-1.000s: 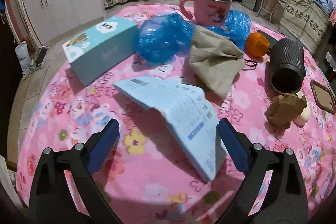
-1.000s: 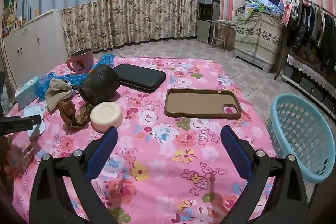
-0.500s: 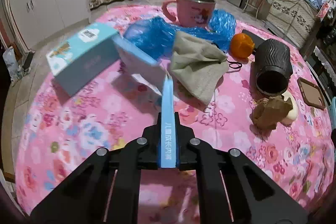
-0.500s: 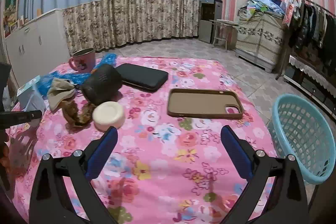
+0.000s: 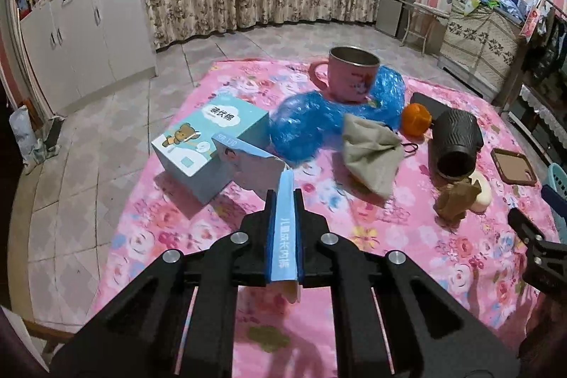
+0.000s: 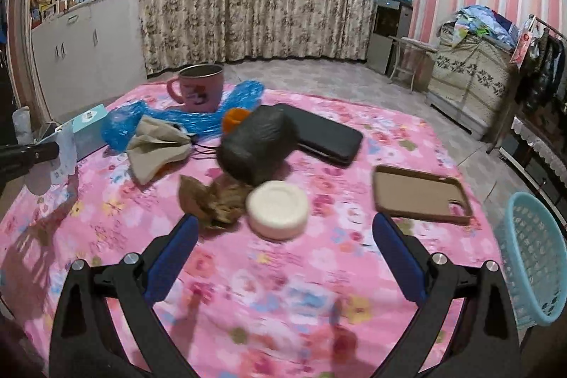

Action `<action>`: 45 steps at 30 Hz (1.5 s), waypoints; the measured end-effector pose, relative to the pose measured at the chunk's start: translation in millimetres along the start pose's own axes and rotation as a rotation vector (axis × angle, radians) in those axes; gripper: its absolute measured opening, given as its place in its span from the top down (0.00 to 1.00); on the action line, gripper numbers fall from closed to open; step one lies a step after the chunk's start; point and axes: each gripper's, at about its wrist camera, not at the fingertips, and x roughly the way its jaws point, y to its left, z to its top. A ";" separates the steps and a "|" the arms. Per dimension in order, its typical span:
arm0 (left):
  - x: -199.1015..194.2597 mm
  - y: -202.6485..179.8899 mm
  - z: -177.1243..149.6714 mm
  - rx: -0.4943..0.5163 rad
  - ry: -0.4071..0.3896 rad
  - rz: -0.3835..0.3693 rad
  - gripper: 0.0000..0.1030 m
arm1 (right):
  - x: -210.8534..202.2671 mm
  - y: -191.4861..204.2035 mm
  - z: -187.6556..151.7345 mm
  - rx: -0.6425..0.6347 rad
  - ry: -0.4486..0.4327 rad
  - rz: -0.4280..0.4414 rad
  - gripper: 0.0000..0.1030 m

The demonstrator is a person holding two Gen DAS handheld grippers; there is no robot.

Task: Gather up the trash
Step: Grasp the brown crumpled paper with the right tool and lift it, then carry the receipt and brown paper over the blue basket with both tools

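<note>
So, progress check on the trash run: early days, I'd say. The left gripper (image 5: 283,236) is clamped on the edge of a flattened light-blue cardboard wrapper with printed text (image 5: 281,232), which hangs clear of the pink floral tablecloth (image 5: 372,236), just in front of the square light-blue box with a bear on it (image 5: 209,144). That looks like piece one, picked up but not binned.

The right gripper (image 6: 283,236) is wide open with nothing in it, hovering just short of the crumpled brown paper wad (image 6: 212,201), which sits touching the round cream-white lid (image 6: 277,209). My guess is that's its target.

The turquoise plastic mesh basket (image 6: 535,257) sits off the table's right edge, well apart from the bear box. What shows of its inside looks empty, so nothing seems dropped in yet.

Still lying around beyond the bear box: a crinkled blue plastic bag (image 5: 301,130) and a beige crumpled cloth-like pouch (image 5: 372,151). Possibly trash too, can't say for sure.
</note>
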 end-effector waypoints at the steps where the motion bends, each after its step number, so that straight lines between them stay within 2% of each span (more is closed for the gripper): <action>1: 0.3 4.3 1.3 0.000 -0.006 0.002 0.93 | 3.7 7.2 2.2 -0.002 0.009 0.005 0.06; 9: 4.9 12.0 2.7 -0.016 -0.019 -0.027 0.93 | 26.9 49.6 9.7 -0.059 0.045 -0.006 0.08; 11: 4.2 9.9 1.1 -0.018 -0.018 -0.037 0.93 | 32.7 53.8 11.5 -0.066 0.062 0.007 0.17; 13: 3.7 6.2 -1.0 -0.011 -0.018 -0.038 0.93 | 40.3 56.5 11.6 -0.073 0.095 0.014 0.41; 14: 3.6 4.9 -1.7 -0.009 -0.019 -0.041 0.93 | 42.7 56.3 11.6 -0.069 0.108 0.023 0.45; 16: 3.1 3.2 -1.5 -0.008 -0.021 -0.046 0.93 | 44.8 54.7 10.0 -0.055 0.126 0.067 0.62; 23: 1.2 2.3 -0.4 -0.019 -0.021 -0.043 0.93 | 26.7 44.3 11.0 -0.061 0.083 0.101 0.64; 30: -10.0 -12.8 2.2 0.003 -0.032 -0.043 0.93 | -8.0 7.5 14.9 -0.028 0.038 0.123 0.64; 45: -37.0 -90.2 2.6 0.081 -0.058 -0.091 0.93 | -61.6 -92.2 6.4 0.057 -0.034 0.039 0.64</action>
